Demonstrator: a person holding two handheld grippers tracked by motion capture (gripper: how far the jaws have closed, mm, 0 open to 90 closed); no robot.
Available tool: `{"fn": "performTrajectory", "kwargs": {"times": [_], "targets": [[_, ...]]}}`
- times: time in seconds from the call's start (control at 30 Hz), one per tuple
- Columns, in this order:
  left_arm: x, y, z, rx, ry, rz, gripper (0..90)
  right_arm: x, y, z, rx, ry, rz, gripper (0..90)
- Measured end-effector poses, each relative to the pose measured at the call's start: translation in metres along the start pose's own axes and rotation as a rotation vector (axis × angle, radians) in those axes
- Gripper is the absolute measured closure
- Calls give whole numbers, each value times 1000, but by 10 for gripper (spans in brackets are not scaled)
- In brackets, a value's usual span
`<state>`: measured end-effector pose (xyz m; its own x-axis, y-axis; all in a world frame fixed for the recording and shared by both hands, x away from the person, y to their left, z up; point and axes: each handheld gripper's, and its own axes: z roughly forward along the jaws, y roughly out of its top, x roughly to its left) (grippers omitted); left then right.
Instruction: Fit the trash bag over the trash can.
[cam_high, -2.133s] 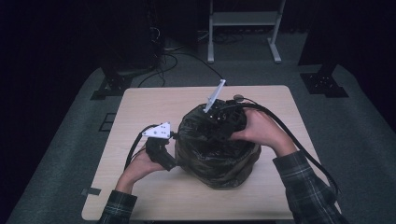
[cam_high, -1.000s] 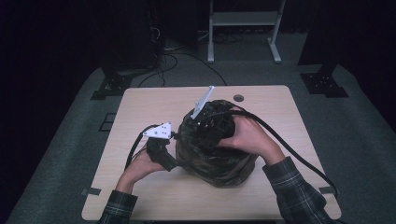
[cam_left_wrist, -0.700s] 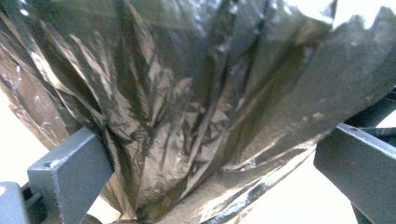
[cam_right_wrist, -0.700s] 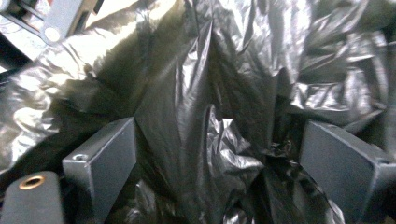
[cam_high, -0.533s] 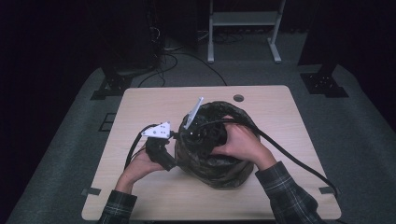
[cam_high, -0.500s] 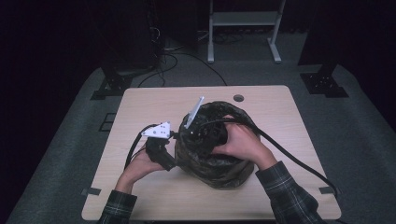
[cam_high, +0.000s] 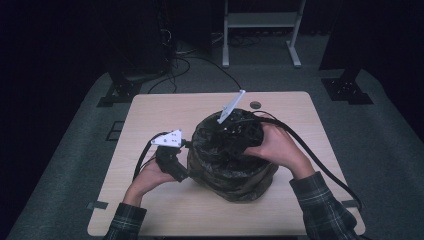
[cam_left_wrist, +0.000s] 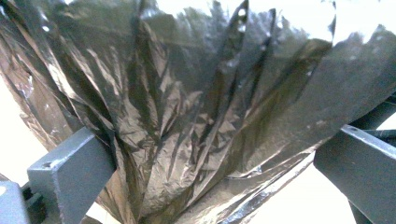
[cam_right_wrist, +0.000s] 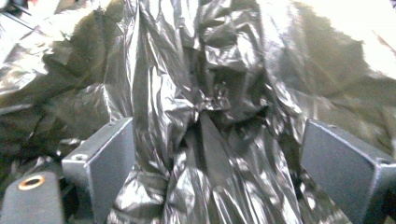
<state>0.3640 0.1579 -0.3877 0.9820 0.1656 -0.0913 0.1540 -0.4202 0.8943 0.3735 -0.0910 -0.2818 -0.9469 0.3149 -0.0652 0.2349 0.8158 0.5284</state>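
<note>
Pale wooden table (cam_high: 150, 215) holds a round bin lined with crinkled black plastic bag (cam_high: 230, 160) at centre; left gripper (cam_high: 181, 161) wide-open around its left side, right gripper (cam_high: 235, 134) wide-open inside, should press liner down evenly.

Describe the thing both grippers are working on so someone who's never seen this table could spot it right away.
Start at the light wooden table in the dark room. Near its middle stands a round bin covered in a crinkled, glossy black plastic bag, between the left gripper at its side and the right gripper in its mouth. It is the one bulky dark thing on the pale tabletop.
</note>
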Motion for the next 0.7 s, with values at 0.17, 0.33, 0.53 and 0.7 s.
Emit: {"fn": "performTrajectory", "kwargs": {"times": [0.17, 0.33, 0.53, 0.7], "targets": [[0, 1, 0, 2, -1, -3, 0, -7, -15, -15, -62, -3, 30, 96], [0, 1, 0, 6, 1, -3, 0, -13, -32, -30, -117, -2, 71, 95], [-1, 2, -7, -2, 12, -3, 0, -20, -57, -45, -167, -16, 115, 95], [-3, 3, -12, -6, 23, -9, 0, -24, -76, -58, -221, -27, 145, 95]]}}
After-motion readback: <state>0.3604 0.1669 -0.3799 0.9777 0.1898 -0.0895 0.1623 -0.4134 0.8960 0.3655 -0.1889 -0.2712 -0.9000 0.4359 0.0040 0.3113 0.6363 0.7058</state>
